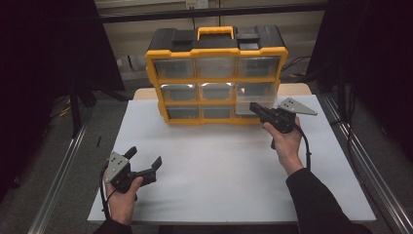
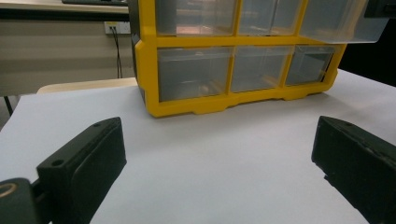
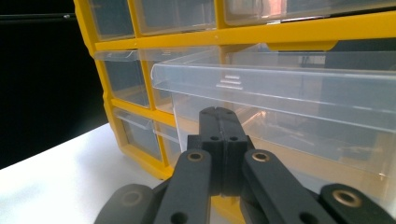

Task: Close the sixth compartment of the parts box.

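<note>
White table [image 1: 219, 185]; one nine-drawer organizer [image 1: 215, 73].

High view overhead, gripper views low, close, all facing organizer [image 1: 216, 73]

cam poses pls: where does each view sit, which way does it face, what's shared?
High view: above the person's side, facing forward-down on the table; both hands, left gripper, right gripper.
Left gripper view: low over the table, between spread jaws, toward the organizer.
Right gripper view: behind closed jaws at the pulled-out drawer.
Shared: the organizer.
</note>
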### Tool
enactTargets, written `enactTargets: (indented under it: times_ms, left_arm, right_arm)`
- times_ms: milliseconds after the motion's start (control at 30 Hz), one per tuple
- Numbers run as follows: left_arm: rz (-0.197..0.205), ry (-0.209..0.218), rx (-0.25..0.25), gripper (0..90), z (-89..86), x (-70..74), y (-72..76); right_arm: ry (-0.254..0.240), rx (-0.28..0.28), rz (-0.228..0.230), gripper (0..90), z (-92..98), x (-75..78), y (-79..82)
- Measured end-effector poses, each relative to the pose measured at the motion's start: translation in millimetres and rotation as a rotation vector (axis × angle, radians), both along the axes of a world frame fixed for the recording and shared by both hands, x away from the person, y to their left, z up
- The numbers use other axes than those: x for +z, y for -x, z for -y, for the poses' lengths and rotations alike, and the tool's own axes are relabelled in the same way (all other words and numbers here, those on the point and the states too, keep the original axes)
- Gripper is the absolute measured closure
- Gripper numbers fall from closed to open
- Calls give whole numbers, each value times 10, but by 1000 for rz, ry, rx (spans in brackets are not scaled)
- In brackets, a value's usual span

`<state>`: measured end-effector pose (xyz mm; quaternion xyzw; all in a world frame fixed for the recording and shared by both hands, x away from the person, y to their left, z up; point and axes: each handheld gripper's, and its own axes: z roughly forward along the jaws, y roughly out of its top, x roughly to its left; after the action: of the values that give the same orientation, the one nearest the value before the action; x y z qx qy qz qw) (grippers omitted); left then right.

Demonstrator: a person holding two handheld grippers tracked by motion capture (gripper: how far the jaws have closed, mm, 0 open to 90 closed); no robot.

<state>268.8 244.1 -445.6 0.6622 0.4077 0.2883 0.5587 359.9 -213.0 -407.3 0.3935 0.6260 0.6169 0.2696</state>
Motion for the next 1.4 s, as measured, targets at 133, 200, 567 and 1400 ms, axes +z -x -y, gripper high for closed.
enactTargets:
  times_ms: [133,200,567,1400]
  left_arm:
    - [0,-11,-1,29,-13,3,0]
    - [-2,-4,-7,30,-12,4,1]
    - [9,-13,-12,30,6,8,14]
    - [5,-30,-5,31,20,2,18]
  right_arm:
    - [-2,-2,1,900,-13,-3,-9]
    - [1,0,1,900,-15,-2,-13]
    - [7,-7,1,900,-18,3,-56]
    - [-6,-18,0,900,-33,25,-157]
